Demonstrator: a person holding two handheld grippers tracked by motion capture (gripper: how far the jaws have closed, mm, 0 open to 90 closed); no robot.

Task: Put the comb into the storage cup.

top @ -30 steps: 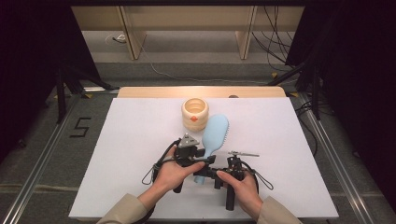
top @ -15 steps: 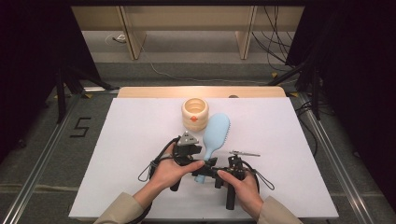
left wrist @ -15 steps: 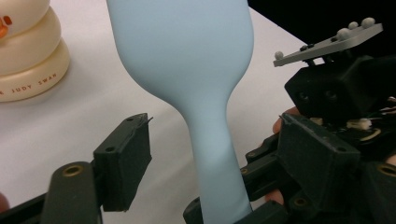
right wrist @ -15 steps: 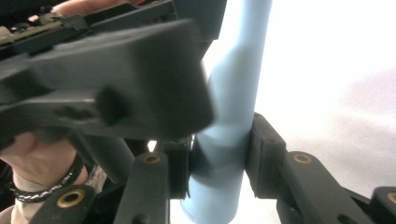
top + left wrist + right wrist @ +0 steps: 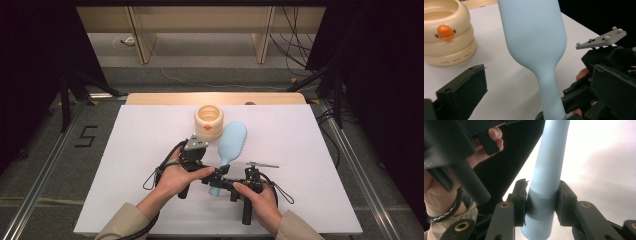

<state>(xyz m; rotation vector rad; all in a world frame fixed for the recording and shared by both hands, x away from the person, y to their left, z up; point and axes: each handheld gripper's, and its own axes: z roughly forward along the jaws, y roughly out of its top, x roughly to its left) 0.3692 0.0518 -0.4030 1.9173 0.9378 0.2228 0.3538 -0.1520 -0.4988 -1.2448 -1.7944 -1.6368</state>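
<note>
The right gripper [image 5: 541, 202] squeezes the blue brush [image 5: 231, 145] by its handle. From above, the brush lies just beside the cream ring pot [image 5: 208, 120]. The left gripper [image 5: 529, 87] has just been opening; its jaws stand apart beside the handle, touching nothing.

A lab recording booth: black curtains [image 5: 40, 75], white table [image 5: 150, 130], taped floor number [image 5: 86, 136].

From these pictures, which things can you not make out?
- Brush bristles: in the high view too small to tell apart; in the left gripper view the smooth back faces the camera.
- Brush handle end: in the high view the right gripper, shut on it, covers it.
- Inside of the ring-shaped pot: in the left gripper view cut off by the top edge.
- Small lettering on the pot: too small to read surely.
</note>
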